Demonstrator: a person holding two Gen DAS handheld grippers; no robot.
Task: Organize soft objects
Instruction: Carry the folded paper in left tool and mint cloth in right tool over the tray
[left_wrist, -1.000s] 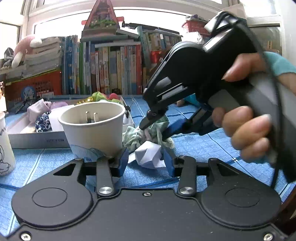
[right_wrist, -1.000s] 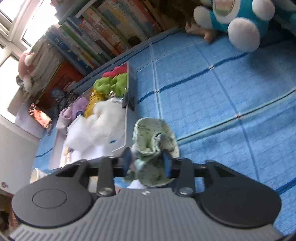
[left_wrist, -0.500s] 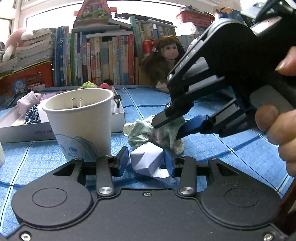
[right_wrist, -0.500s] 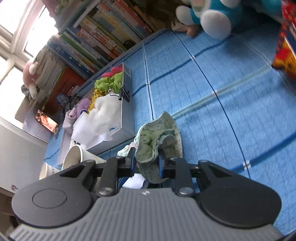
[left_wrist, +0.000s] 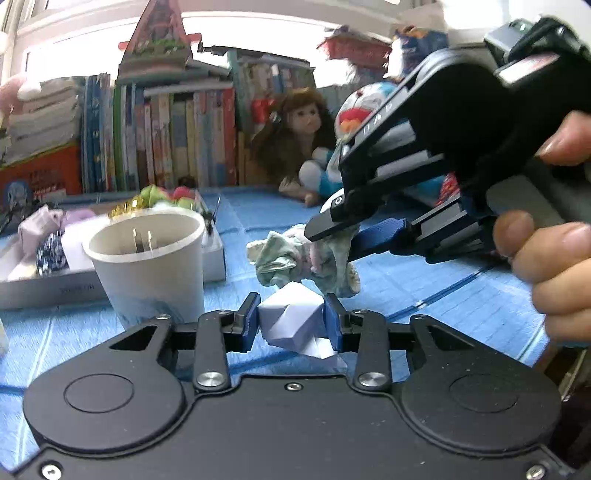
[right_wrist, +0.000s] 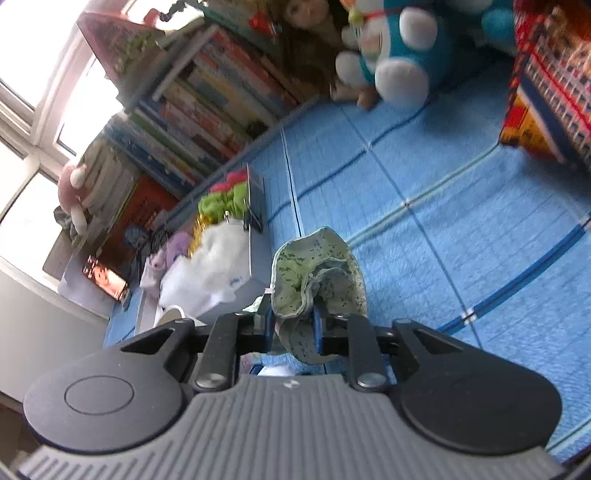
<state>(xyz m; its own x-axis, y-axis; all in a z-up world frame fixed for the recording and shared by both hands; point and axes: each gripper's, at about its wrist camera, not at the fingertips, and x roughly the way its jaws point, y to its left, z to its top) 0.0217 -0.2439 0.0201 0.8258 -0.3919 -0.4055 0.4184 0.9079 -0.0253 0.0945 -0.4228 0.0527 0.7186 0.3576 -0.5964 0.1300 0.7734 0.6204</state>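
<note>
A crumpled white paper wad (left_wrist: 291, 317) sits between the blue pads of my left gripper (left_wrist: 291, 321), whose jaws are closing and press its sides. Just beyond it hangs a pale green speckled cloth (left_wrist: 306, 258), pinched by my right gripper (left_wrist: 332, 236), held by a hand. In the right wrist view the same green cloth (right_wrist: 314, 273) bulges out above my right gripper (right_wrist: 293, 328), whose jaws are closing tight on it, lifted over the blue mat (right_wrist: 443, 229).
A white paper cup (left_wrist: 147, 266) stands left of the wad. Behind it a grey tray (right_wrist: 256, 221) holds soft items in white, purple, green and pink. Books (left_wrist: 166, 136), a doll (left_wrist: 295, 136) and a blue plush toy (right_wrist: 402, 51) line the back.
My right gripper has squeezed tighter on the green cloth and raised it off the mat. My left gripper's pads have closed in on the white paper wad.
</note>
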